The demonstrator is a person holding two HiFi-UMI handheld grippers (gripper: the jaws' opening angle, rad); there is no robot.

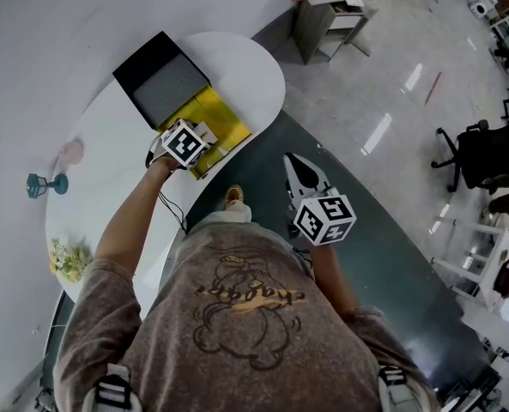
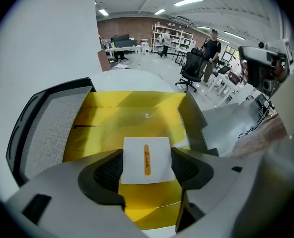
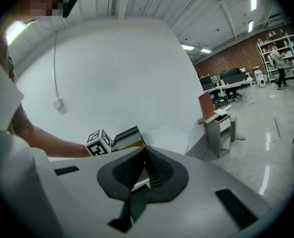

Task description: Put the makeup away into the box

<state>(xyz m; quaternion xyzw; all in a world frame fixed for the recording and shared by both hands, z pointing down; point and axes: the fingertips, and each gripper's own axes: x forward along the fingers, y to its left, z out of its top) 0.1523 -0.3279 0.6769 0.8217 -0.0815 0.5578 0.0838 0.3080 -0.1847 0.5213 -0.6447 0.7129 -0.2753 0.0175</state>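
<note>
Okay, so we're at the white table [image 1: 237, 67] with the open yellow-lined box [image 2: 132, 115] right under us, its black lid [image 1: 155, 75] tipped back. Our right gripper [image 3: 146, 156] is pinched together with nothing in it, off the table. Our left gripper [image 2: 147, 168] is clamped on the little white makeup packet [image 2: 147, 155], just above the lining. We'd go straight down, stay clear of the walls, and only let go once it sits flat.

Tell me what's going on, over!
Left tool shut on white makeup carton, over open yellow-lined box. Right tool shut, empty. Nothing blocking the box.
</note>
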